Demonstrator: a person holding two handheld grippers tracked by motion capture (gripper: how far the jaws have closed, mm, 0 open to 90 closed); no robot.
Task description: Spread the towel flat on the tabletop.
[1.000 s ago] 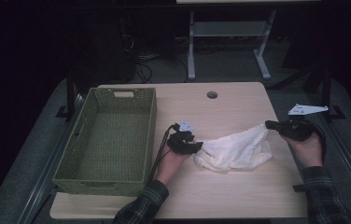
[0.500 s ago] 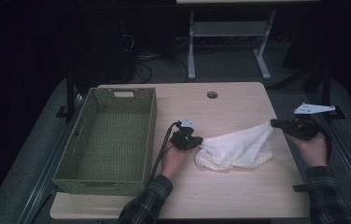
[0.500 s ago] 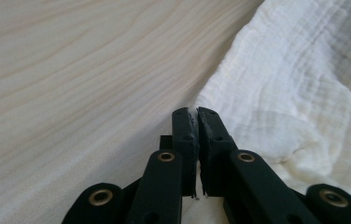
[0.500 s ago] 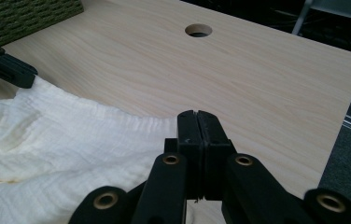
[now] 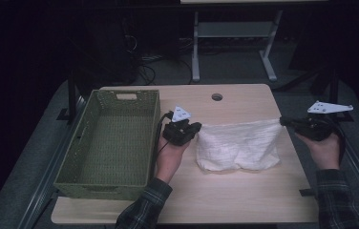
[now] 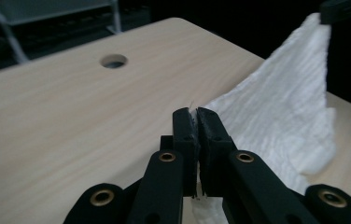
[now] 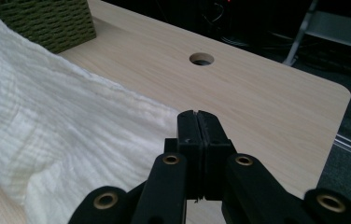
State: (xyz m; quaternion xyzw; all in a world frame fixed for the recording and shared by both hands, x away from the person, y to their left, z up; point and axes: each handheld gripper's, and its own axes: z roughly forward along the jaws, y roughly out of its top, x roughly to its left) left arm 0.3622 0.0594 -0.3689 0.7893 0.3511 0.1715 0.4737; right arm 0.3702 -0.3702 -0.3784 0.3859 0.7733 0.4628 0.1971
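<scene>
A white cloth (image 5: 238, 145) hangs stretched between the two grippers, its lower edge resting on the wooden table (image 5: 244, 200). My left gripper (image 5: 197, 126) is shut on the cloth's upper left corner. In the left gripper view the jaws (image 6: 195, 114) pinch the fabric edge, and the cloth (image 6: 281, 107) rises toward the other gripper (image 6: 344, 10) at the top right. My right gripper (image 5: 282, 121) is shut on the upper right corner. In the right gripper view its closed jaws (image 7: 196, 114) hold the cloth (image 7: 47, 116), which spreads away to the left.
A green woven basket (image 5: 79, 138) stands on the table's left side, close to the left hand; its corner (image 7: 43, 21) appears in the right gripper view. A round cable hole (image 5: 216, 97) lies near the table's far edge. Metal stand legs (image 5: 195, 52) stand beyond the table.
The left gripper has closed on the cloth's left corner and risen. The cloth, bunched on the table before, now hangs spread between both grippers. The right gripper rose slightly.
</scene>
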